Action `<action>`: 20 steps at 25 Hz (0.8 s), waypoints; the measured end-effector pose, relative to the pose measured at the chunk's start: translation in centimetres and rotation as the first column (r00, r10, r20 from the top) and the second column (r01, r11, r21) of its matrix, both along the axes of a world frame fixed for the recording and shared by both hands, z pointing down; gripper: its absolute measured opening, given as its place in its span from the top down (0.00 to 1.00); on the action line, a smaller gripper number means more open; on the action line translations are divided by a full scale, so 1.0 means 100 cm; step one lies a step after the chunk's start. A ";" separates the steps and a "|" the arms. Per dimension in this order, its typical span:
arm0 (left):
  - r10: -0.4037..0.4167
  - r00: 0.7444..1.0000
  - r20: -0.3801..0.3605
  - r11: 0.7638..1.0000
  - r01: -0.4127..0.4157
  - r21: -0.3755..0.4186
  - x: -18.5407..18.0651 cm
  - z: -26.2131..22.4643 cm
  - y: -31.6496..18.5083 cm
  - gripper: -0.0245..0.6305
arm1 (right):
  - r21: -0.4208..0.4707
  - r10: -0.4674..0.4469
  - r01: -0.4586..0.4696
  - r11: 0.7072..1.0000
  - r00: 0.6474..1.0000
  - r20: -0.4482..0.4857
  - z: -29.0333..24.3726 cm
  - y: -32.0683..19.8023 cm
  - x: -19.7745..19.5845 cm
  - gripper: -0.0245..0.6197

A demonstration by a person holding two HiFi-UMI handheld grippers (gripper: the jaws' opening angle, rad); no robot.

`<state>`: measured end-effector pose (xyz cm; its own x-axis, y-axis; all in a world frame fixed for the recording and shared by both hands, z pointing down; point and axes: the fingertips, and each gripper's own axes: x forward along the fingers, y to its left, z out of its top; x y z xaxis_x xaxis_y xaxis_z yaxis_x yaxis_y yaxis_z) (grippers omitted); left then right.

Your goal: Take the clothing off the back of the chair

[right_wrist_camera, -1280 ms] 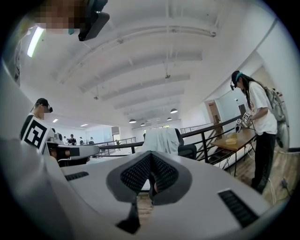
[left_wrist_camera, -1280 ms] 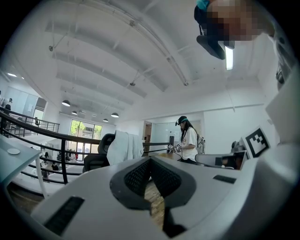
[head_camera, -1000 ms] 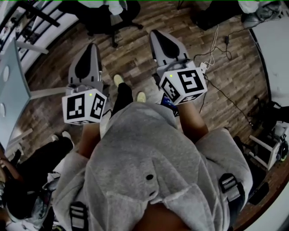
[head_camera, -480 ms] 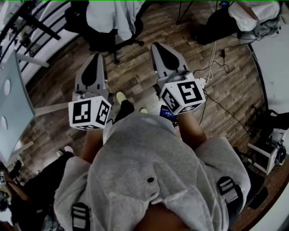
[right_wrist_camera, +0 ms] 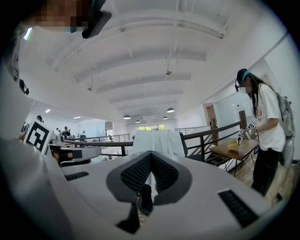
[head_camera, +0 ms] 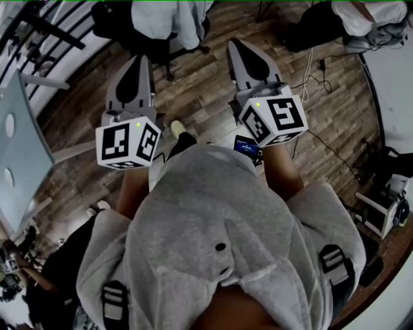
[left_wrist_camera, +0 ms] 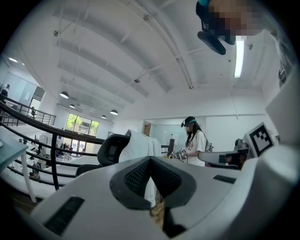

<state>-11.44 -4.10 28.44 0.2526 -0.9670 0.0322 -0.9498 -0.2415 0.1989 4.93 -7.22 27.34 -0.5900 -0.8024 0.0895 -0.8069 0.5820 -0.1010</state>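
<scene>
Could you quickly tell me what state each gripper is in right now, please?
Left gripper: closed, holding nothing.
Right gripper: closed, holding nothing.

Cropped by the head view's top edge: white clothing (head_camera: 169, 19) draped on a black chair (head_camera: 119, 29), with most of that chair buried under the cloth. Cropped too, at the upper right corner: a second person (head_camera: 364, 13). Concealed beneath the left gripper (head_camera: 137, 64), the right gripper (head_camera: 240, 48) and a grey hoodie (head_camera: 213, 225): the 2 hands and most of the legs. Masked behind each gripper in its own view: much of the garment's lower part and the chair's base. Too small to make out in the right gripper view: figures (right_wrist_camera: 65, 132) beyond the far railing (right_wrist_camera: 93, 140).
</scene>
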 end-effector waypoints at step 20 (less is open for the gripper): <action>-0.001 1.000 0.011 1.000 0.001 -0.027 -0.039 0.006 -0.036 0.95 | -0.005 0.025 -0.025 1.000 1.000 -0.016 0.002 -0.036 -0.035 0.95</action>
